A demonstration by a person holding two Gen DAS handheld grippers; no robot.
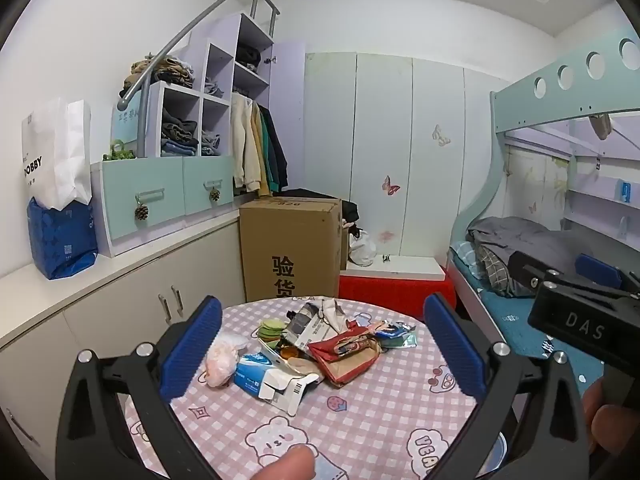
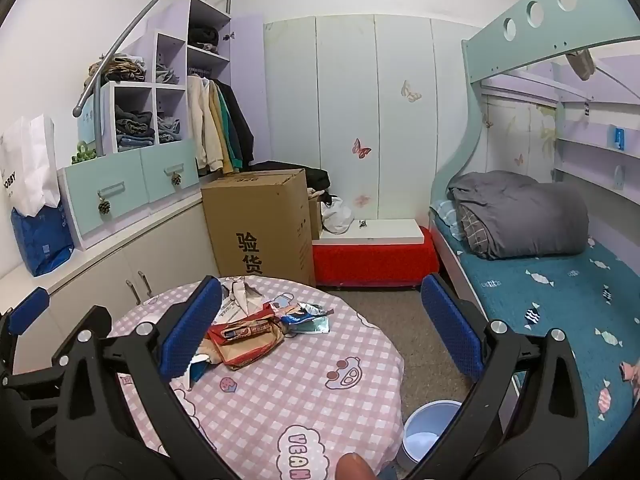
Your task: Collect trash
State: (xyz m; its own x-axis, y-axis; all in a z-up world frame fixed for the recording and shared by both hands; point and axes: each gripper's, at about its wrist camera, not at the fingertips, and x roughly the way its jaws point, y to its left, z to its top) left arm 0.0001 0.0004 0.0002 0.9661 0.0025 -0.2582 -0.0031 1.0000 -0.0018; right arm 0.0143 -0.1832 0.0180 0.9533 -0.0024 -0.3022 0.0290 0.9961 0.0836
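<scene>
Trash [image 1: 320, 344] lay heaped near the middle of the round checked bench [image 1: 360, 420], none of it yet in the blue bin [image 2: 428, 436] on the floor beside it, so collection looked unstarted. The heap's long axis ran left-right, tissue box [image 1: 260, 376] to foil wrappers [image 1: 396, 334]. Both the left hand-held gripper [image 1: 322, 350] and right hand-held gripper [image 2: 320, 328] were wide open and empty.

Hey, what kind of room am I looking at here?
Likely a child's bedroom: a pale green bunk bed with a folded grey quilt, an open lilac wardrobe of hanging clothes, and butterfly stickers on the white wall panels.
</scene>
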